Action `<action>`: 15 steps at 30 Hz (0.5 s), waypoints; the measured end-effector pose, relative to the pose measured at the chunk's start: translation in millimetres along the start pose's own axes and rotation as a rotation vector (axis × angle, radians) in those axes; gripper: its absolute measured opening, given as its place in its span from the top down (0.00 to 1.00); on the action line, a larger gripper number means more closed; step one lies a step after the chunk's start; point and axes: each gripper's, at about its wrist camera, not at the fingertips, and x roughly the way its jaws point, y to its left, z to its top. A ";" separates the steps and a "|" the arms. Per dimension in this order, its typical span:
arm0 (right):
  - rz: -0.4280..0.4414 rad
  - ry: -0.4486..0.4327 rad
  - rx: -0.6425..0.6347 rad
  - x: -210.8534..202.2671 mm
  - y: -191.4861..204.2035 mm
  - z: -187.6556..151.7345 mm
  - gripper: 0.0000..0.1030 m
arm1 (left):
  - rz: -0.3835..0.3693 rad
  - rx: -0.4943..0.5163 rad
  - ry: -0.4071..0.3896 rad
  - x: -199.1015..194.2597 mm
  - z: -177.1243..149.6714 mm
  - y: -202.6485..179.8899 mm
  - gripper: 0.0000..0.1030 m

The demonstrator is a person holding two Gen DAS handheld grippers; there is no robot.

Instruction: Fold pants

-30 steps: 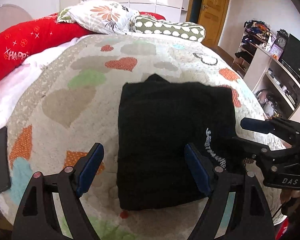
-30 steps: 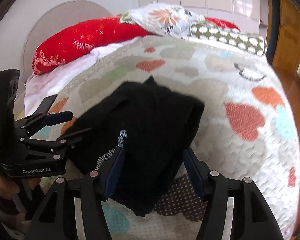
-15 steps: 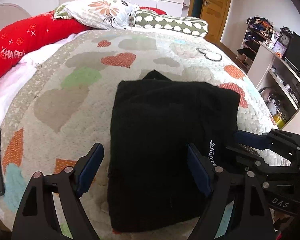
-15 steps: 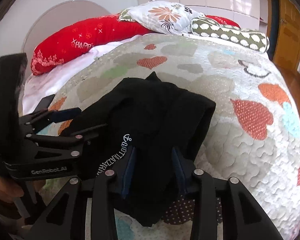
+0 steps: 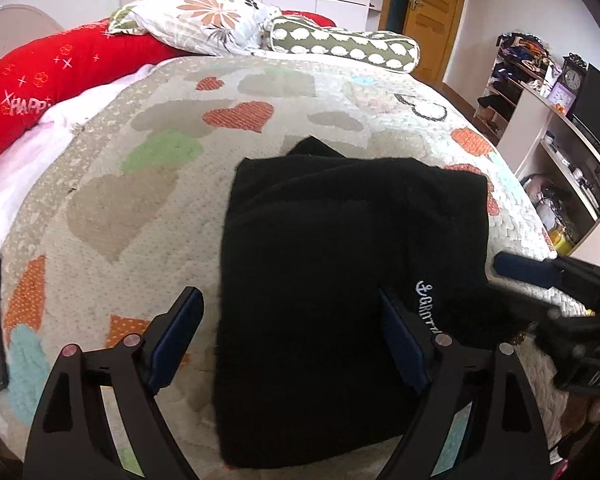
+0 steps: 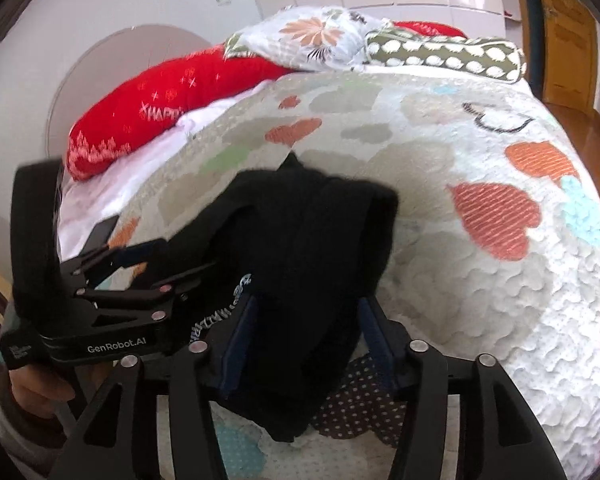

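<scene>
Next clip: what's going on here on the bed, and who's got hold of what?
A person with a handheld gripper in each hand is folding black pants on a heart-patterned quilted bedspread. The pants already lie as a compact folded rectangle. The left gripper stands open over their near left part, gripping nothing. The right gripper straddles the near right edge; its jaws have just been opening, with fabric between them but no longer pinched.

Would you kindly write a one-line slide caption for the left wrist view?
Open left gripper hovering over folded black pants on a heart-patterned quilt.
</scene>
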 end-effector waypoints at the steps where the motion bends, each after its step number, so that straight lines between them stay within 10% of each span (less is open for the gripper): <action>1: 0.000 -0.008 0.014 -2.2 -2.4 1.1 0.31 | -0.003 -0.005 0.000 -1.1 0.6 1.8 0.16; 15: 0.032 0.044 0.149 19.1 -27.6 0.2 0.21 | -0.098 -0.059 0.046 0.4 6.7 23.3 0.15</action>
